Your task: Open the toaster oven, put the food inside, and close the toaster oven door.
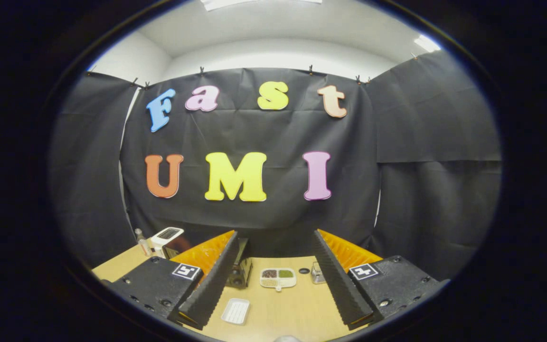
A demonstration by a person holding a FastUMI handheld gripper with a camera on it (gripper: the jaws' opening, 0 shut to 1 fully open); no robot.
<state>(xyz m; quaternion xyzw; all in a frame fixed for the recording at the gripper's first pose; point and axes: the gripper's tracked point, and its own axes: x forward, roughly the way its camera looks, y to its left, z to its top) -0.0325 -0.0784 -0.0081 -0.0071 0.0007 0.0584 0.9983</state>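
My gripper point(275, 233) is held high above a wooden table point(283, 308), open, with nothing between its fingers. Far below, between the fingers, lies a white sectioned plate point(278, 278) holding brown, green and pale food. To its left a small dark boxy toaster oven point(239, 273) stands half hidden behind the left finger point(214, 280); I cannot tell how its door stands. A small white ribbed tray point(236, 311) lies nearer to me, in front of the oven.
A small dark disc point(304, 270) and a small clear container point(317, 274) sit by the right finger. Beyond the left finger stand a white device point(166, 236) and a small bottle point(141, 242). Black cloth walls close the booth behind and on both sides.
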